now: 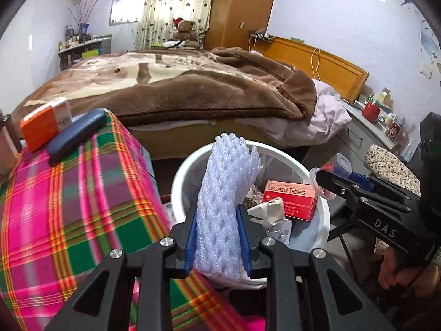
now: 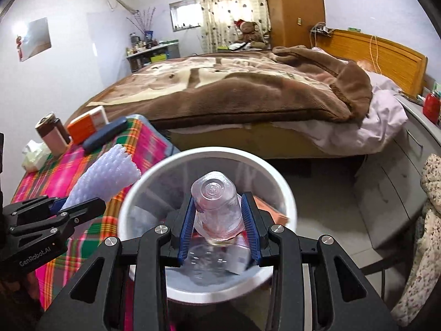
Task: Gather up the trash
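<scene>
**Both grippers loaded, held over bin**

While both loads hang at the white trash bin [image 2: 289, 193], nothing is released yet. L gripper [image 1: 217, 237] is clamped on a foam fruit net [image 1: 226, 193], held near its lower end, the rest sticking up over the bin's near-left rim. R gripper [image 2: 219, 229] is clamped on a clear plastic bottle [image 2: 215, 207], gripped across the body, base toward cam, directly above the bin opening.

Handling, judged: net is v. light, soft, squashes under the pads, so low slip risk but may cling to them on release. Bottle looks empty, light, thin-walled & slick; mid-body grip is prob. best, w/ some denting expected.

Bin already holds a red tablet box [image 1: 289, 198] & crumpled paper [image 1: 268, 207]. Plaid-covered table [image 1: 69, 207] sits just beside the bin, w/ an orange box [image 1: 41, 127] & dark case [image 1: 77, 135] on it.
</scene>
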`<state>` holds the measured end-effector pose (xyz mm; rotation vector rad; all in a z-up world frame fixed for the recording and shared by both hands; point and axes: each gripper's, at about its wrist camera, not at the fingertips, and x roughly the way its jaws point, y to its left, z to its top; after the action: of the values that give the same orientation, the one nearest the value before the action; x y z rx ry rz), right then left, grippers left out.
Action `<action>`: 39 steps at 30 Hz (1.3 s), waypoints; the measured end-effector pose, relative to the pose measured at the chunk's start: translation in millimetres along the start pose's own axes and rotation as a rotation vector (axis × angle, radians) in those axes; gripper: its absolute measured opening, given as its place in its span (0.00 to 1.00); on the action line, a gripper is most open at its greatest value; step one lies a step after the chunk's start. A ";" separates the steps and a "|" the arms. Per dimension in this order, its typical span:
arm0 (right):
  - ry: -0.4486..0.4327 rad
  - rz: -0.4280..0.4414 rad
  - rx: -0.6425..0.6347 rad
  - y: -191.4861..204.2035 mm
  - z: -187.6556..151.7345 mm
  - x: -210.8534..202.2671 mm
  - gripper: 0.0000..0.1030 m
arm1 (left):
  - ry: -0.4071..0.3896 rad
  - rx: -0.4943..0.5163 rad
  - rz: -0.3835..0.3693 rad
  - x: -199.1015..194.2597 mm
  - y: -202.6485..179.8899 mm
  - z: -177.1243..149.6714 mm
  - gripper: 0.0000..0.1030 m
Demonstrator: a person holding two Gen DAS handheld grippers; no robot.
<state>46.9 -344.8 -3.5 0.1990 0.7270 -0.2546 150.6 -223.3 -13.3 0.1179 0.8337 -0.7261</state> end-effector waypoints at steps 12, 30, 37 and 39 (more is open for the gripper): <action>0.056 -0.007 -0.029 -20.6 1.1 26.0 0.34 | 0.035 0.022 0.051 41.9 -20.3 2.3 0.27; 0.052 0.006 -0.047 -23.8 -2.3 26.1 0.65 | -0.009 -0.023 0.081 29.5 -6.9 -1.5 0.61; -0.027 -0.019 0.004 -18.9 -13.1 -4.3 0.65 | -0.079 -0.028 0.187 -2.5 -7.7 -12.3 0.61; -0.055 -0.028 0.011 -15.5 -17.8 -14.2 0.65 | -0.104 -0.017 0.245 -14.7 -10.5 -17.5 0.61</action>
<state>20.9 -352.5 -8.3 0.1920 0.6747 -0.2894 126.3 -216.8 -12.8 0.1633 0.7113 -0.4902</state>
